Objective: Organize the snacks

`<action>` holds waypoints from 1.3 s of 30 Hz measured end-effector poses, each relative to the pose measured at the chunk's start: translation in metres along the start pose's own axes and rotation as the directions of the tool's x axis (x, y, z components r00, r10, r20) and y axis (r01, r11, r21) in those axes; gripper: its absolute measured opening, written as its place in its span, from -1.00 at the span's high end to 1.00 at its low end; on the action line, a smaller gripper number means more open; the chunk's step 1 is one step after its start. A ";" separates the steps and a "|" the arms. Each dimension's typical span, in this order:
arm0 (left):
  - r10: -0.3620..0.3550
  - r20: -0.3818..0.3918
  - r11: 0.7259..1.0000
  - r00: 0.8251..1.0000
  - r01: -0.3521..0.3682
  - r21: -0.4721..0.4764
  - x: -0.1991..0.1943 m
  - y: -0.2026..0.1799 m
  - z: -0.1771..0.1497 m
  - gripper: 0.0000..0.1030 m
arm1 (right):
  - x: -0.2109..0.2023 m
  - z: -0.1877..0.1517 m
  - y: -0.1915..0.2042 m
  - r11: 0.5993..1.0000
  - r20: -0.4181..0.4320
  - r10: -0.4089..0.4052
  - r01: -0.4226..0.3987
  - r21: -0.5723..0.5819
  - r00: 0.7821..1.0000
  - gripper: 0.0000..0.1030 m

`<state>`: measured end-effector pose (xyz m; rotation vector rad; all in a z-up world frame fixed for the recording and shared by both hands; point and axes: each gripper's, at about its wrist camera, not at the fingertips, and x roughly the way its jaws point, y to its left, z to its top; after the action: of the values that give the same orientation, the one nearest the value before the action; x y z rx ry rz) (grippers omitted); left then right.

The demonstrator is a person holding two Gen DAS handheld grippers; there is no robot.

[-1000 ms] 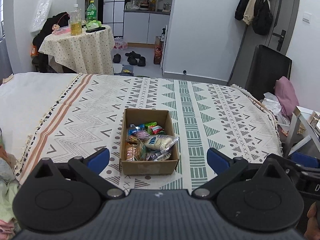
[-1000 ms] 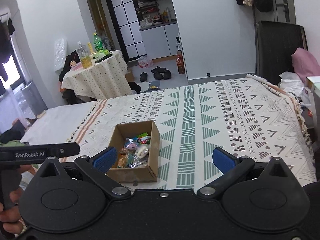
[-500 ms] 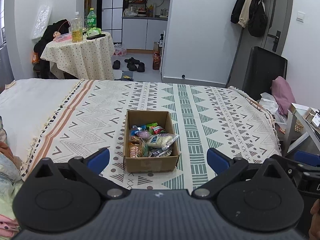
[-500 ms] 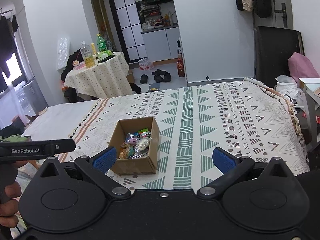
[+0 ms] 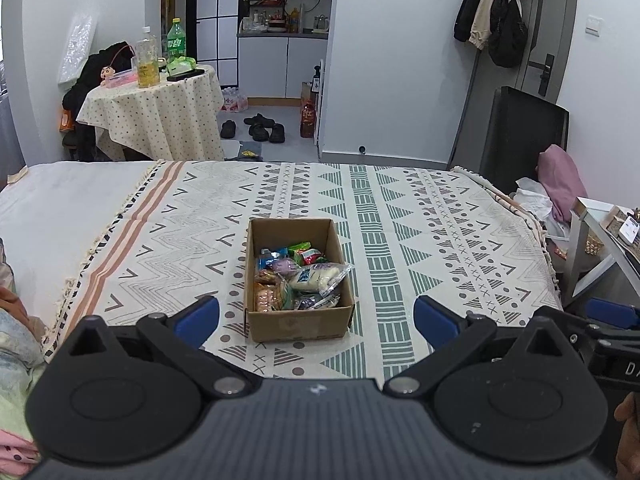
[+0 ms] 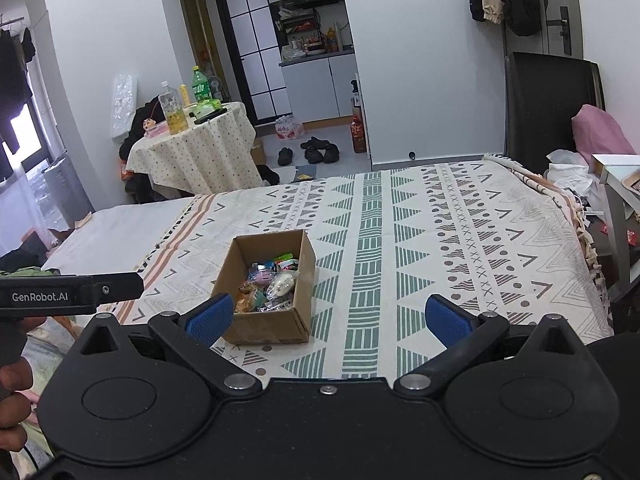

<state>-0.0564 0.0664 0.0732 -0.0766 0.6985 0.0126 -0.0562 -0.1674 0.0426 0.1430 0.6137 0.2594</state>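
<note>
You are holding the left gripper point(image 5: 316, 316) with its jaws spread wide and nothing between them, and the cardboard box point(image 5: 298, 322) is sitting just ahead of the gap, a little toward the left blue pad point(image 5: 198, 320). You are keeping the right gripper point(image 6: 328, 318) spread in the same way, also empty; from its view the box point(image 6: 268, 326) is lying ahead and toward its left jaw, close beside that blue pad point(image 6: 210, 318), while the wide space before the right jaw is showing only the patterned blanket point(image 6: 460, 240). The snacks point(image 5: 300, 278) are all lying inside the box, heaped together, with a pale clear-wrapped packet point(image 5: 316, 278) resting on top near the right wall; no packet is showing loose on the blanket around it. I think both tools are being held back and level like this so that the cameras are seeing the whole box and the free cloth on every side of it. This picture is fitting two stages: the snacks are waiting to be taken out and sorted on the blanket, or they are already gathered into the box as the finished order. I cannot decide between them. The box is standing upright with its flaps down, well apart from the blanket edges.
</note>
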 end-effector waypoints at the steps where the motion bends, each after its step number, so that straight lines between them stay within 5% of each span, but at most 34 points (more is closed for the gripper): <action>1: 0.001 0.000 1.000 1.000 -0.001 0.002 0.000 0.000 0.000 -1.00 | -0.001 0.000 -0.001 1.000 0.002 0.000 0.000 0.003 1.000 -1.00; 39: 0.002 -0.009 1.000 1.000 -0.001 0.016 0.001 -0.002 -0.005 -1.00 | -0.002 -0.001 -0.002 1.000 -0.009 -0.010 0.010 0.011 1.000 -1.00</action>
<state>-0.0587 0.0634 0.0683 -0.0609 0.7077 0.0081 -0.0578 -0.1699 0.0430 0.1497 0.6252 0.2470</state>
